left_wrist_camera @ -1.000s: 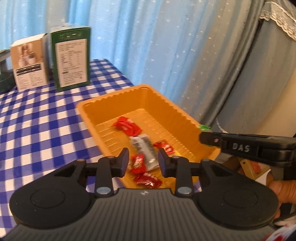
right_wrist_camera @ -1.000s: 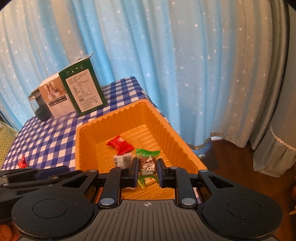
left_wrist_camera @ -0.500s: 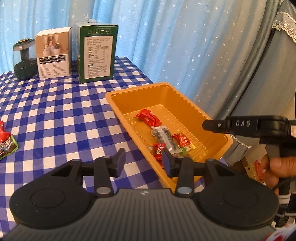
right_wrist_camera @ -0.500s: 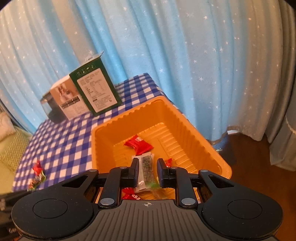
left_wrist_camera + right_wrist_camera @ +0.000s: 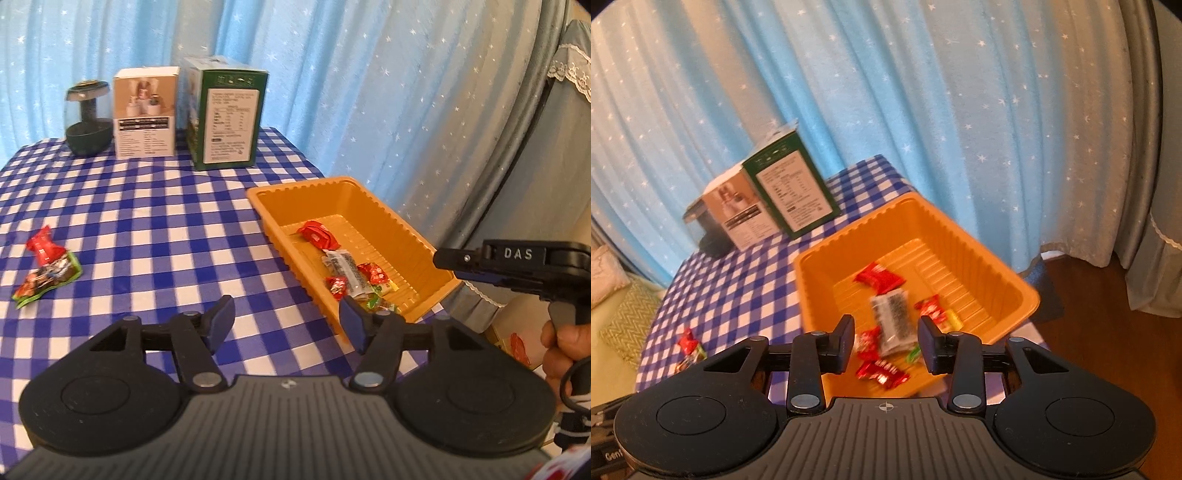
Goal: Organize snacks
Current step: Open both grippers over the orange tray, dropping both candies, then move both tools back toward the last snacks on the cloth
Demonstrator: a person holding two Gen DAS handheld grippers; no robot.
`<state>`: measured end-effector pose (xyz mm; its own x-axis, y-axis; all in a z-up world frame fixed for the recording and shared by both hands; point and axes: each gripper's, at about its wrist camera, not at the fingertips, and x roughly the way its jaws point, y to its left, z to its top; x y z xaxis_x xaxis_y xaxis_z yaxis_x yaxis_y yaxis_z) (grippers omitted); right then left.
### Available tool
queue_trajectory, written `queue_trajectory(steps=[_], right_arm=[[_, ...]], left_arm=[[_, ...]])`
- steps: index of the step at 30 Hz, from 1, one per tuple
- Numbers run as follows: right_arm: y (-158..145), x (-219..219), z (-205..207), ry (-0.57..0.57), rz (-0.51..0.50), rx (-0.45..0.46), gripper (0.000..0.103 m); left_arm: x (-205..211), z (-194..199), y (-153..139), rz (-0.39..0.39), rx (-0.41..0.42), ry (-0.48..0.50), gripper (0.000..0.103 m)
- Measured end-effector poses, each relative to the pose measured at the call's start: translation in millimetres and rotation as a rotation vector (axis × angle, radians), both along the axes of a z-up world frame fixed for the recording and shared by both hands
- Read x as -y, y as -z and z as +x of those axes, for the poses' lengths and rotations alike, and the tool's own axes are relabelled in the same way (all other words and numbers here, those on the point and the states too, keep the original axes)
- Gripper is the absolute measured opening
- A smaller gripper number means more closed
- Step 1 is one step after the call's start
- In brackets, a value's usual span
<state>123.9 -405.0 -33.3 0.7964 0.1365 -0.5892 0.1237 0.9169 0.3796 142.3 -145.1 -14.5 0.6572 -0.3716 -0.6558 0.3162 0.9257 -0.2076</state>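
An orange tray sits at the right edge of the blue checked table and holds several wrapped snacks. A red snack and a green snack packet lie together on the cloth at the left; they also show in the right wrist view. My left gripper is open and empty above the cloth, just left of the tray's near end. My right gripper is open and empty above the tray's near end; its body shows in the left wrist view.
A green box, a white box and a dark glass jar stand at the back of the table. Blue starred curtains hang behind. The table edge and wooden floor lie right of the tray.
My right gripper let the green snack fall into the tray and opened, pulling back. My left gripper swung back and to the left, away from the tray, and opened wider.
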Motion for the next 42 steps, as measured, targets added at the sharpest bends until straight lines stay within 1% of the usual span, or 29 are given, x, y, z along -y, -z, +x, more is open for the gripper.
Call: queue_trajectory(steps=[6,14,16,23,28,33,42], right_arm=[[-6.1,-38.0,-14.3,-0.060,-0.011,0.012,0.040],[-9.6,-91.0,-19.4,-0.141,-0.030,0.014,0.043],[-9.0,-102.3,-19.1,-0.160,-0.035,0.012,0.044],[-6.6,-145.5,-14.6,-0.242,-0.066,0.008,0.045],[-0.1,-169.8,-5.0,-0.281,-0.086,0.005,0.045],[9.7,-187.8,9.6,-0.305,-0.101,0.001,0.045],[33.4,-221.2,52.0,-0.348,-0.119,-0.008,0.045]], left_arm=[[-37.3,-22.2,-8.1,0.003,0.013,-0.059,0.066],[-95.8,-41.5,-16.7,0.021,0.030,-0.143,0.068],[-109.1,-45.6,-18.0,0.026,0.031,-0.157,0.070],[-150.6,-48.5,-18.6,0.061,0.035,-0.184,0.071],[-170.4,-42.3,-14.3,0.095,0.040,-0.188,0.072],[-185.1,-28.3,-4.7,0.112,0.035,-0.188,0.073],[-206.4,13.1,28.4,0.152,0.018,-0.171,0.073]])
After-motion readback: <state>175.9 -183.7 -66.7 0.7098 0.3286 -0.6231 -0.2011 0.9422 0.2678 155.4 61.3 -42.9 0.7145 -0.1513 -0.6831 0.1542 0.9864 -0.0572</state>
